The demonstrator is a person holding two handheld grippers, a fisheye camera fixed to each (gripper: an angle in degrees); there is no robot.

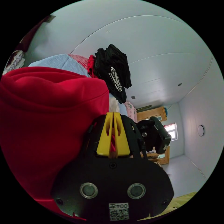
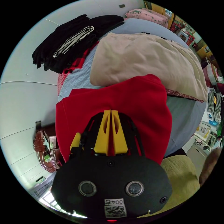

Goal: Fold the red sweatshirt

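Note:
The red sweatshirt (image 1: 46, 112) bulks up in a thick fold on the left of the left gripper view. My left gripper (image 1: 113, 113) is shut on its edge, with red cloth showing between the yellow jaws. The right gripper's black body (image 1: 155, 136) sits close beside it. In the right gripper view the red sweatshirt (image 2: 126, 102) lies folded over the near edge of the bed. My right gripper (image 2: 110, 111) is shut on it, red fabric pinched between the jaws. A yellow jaw of the left gripper (image 2: 75, 141) sits just beside it.
A folded beige garment (image 2: 144, 58) lies on the blue-grey bed sheet (image 2: 184, 116) beyond the sweatshirt. A black garment with white stripes (image 2: 70, 39) sits at the bed's far side by the wall. A yellow-green cushion (image 2: 182, 177) is near me. Shelves and clutter (image 2: 210, 130) stand beside the bed.

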